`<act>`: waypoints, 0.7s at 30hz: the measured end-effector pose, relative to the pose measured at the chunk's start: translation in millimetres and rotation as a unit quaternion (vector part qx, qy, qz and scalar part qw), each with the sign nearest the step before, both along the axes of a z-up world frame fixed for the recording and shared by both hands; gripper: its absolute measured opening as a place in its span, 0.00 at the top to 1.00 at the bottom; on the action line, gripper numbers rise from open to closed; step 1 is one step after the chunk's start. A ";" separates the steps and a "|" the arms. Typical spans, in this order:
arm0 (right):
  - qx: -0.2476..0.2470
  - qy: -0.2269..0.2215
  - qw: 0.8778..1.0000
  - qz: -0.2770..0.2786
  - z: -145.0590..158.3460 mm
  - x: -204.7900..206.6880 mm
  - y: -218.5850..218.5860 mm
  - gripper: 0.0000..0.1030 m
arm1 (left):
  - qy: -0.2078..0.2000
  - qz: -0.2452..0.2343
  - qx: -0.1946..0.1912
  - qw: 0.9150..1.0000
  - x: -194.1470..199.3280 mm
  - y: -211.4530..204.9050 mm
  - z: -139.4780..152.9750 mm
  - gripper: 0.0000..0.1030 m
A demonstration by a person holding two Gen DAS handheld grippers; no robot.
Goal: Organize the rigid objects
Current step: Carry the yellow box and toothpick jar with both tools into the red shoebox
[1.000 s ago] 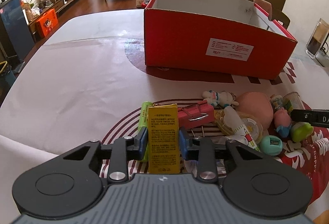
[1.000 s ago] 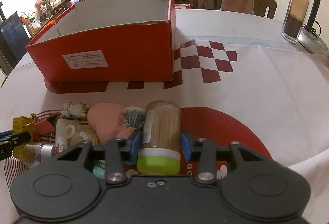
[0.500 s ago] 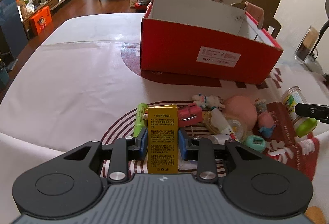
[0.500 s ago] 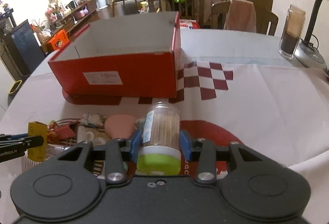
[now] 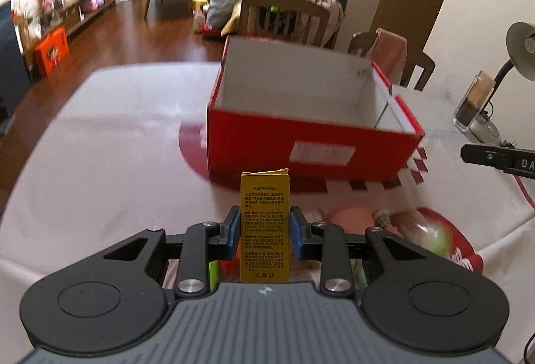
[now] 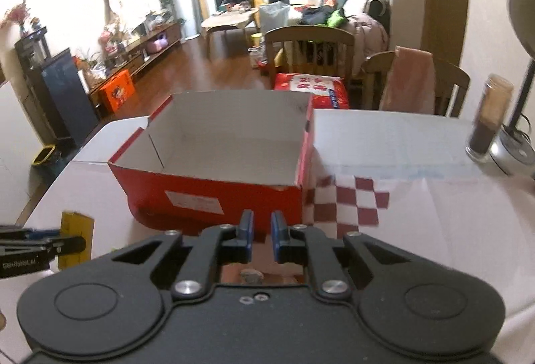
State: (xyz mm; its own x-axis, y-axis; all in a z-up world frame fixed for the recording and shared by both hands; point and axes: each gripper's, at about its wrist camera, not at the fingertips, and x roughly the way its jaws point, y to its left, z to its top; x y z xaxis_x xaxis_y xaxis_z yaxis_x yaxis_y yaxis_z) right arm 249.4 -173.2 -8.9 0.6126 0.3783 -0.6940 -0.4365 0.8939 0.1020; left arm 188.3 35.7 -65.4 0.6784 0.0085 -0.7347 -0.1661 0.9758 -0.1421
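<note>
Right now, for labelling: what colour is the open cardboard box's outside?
Red cardboard box, white inside; right wrist view.
</note>
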 end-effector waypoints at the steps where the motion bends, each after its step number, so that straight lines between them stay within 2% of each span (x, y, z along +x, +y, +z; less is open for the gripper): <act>1: 0.000 0.003 1.000 0.006 -1.2 3.7 -0.1 0.88 | -0.002 0.000 0.000 1.000 2.4 0.3 1.8 0.71; 6: -0.017 0.056 0.998 0.028 -23.0 11.6 -5.1 0.85 | 0.003 0.001 -0.008 1.000 4.2 2.0 0.7 0.71; 9: -0.025 0.086 0.996 0.030 -44.0 4.0 -9.3 0.68 | 0.014 0.002 -0.015 1.000 1.8 2.5 -6.2 0.71; 11: -0.030 0.106 0.994 0.030 -57.9 -1.0 -10.4 0.37 | 0.020 0.003 -0.018 1.000 0.2 2.5 -10.7 0.71; 12: -0.032 0.112 0.993 0.031 -63.5 -3.3 -10.4 0.31 | 0.022 0.003 -0.020 1.000 -0.7 2.2 -12.7 0.71; 16: -0.053 0.143 0.987 0.040 -87.8 -9.1 -7.2 0.33 | 0.029 0.002 -0.021 0.999 -4.1 0.8 -16.0 0.71; 21: -0.078 0.162 0.983 0.041 -107.2 -8.5 -5.6 0.43 | 0.030 -0.006 -0.019 0.999 -6.1 -2.8 -16.4 0.71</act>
State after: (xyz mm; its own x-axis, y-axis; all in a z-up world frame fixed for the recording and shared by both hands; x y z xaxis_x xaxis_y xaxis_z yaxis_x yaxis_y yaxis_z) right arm 240.8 -178.8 -116.2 0.3215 0.2916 -0.9009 -0.4749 0.8727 0.1129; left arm 182.3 33.0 -81.7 0.6330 -0.0269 -0.7737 -0.1647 0.9718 -0.1685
